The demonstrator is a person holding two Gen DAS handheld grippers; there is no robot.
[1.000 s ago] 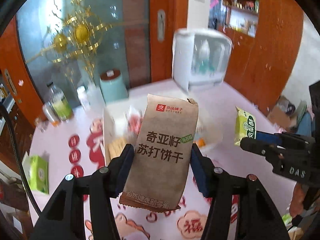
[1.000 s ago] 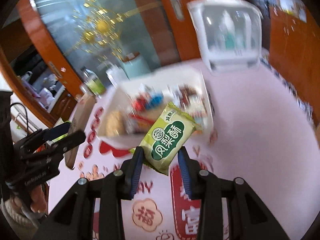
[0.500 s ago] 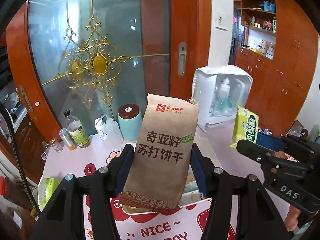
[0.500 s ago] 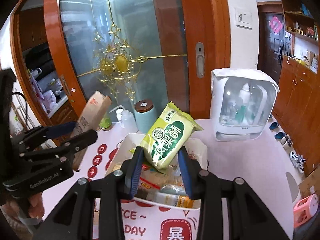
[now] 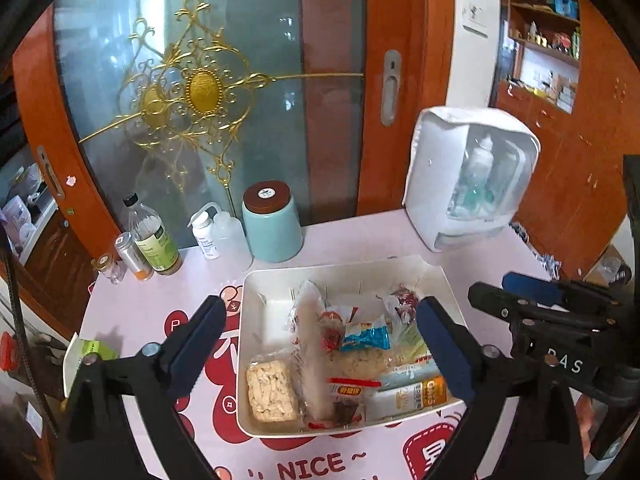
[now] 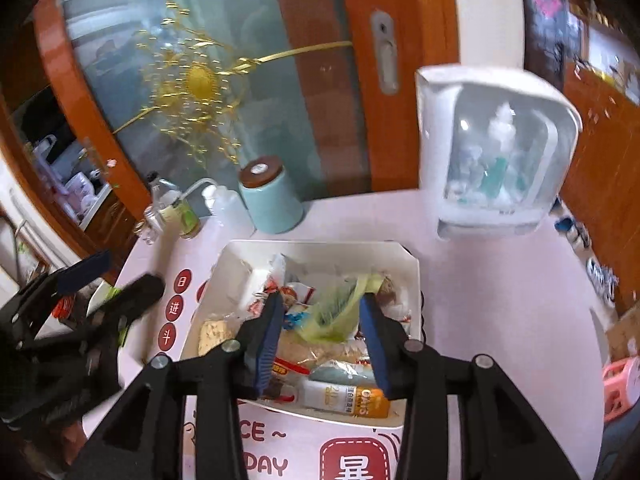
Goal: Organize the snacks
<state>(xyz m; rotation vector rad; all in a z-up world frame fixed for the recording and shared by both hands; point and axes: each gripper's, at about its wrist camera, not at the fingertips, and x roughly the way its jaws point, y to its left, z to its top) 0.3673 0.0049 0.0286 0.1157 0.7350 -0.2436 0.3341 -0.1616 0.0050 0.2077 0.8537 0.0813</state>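
Pink table [image 5: 360, 236], green packet [image 6: 332, 312] between gripper [image 6: 320, 336]

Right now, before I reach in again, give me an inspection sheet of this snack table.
Surface: pink table with red printed cartoons; no spills seen.
Job's things: white tray full of mixed snacks; green packet over it, between the right tongs.
Clutter: bottles, teal jar and white case behind the tray; green box at the table's left edge.
Tongs: left tongs wide open and empty, jaws just opened; right tongs have just been opening, with one pad clear of the packet.
Cables: one black cable at the left edge of the left view.
Surroundings: glass door with gold ornament; wooden shelves.
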